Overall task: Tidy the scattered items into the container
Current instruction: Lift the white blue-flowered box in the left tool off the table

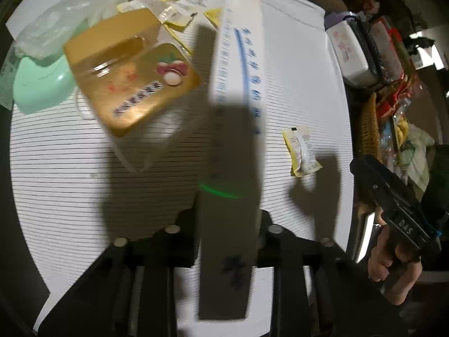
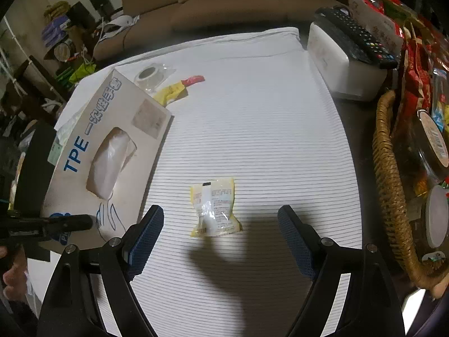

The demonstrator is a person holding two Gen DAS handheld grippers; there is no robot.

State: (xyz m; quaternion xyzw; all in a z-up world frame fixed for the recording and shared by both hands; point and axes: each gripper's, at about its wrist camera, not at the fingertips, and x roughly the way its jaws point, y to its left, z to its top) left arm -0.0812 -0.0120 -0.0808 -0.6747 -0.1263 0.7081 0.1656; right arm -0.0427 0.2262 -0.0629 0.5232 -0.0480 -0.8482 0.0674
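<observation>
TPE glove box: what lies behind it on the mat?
Behind the TPE glove box, a tape roll in clear wrap and yellow sachets show. The box hides whatever lies left of them.

Left hand-held gripper clamped, tilted down; right hand-held gripper wide apart.

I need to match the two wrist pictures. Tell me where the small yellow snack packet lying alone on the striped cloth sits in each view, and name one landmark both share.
Left wrist view: the yellow snack packet lies right of centre on the striped cloth, right of the held glove box.
Right wrist view: the packet lies at centre, just ahead of the open right gripper.
Shared landmark: the wicker basket at the right edge.
</observation>
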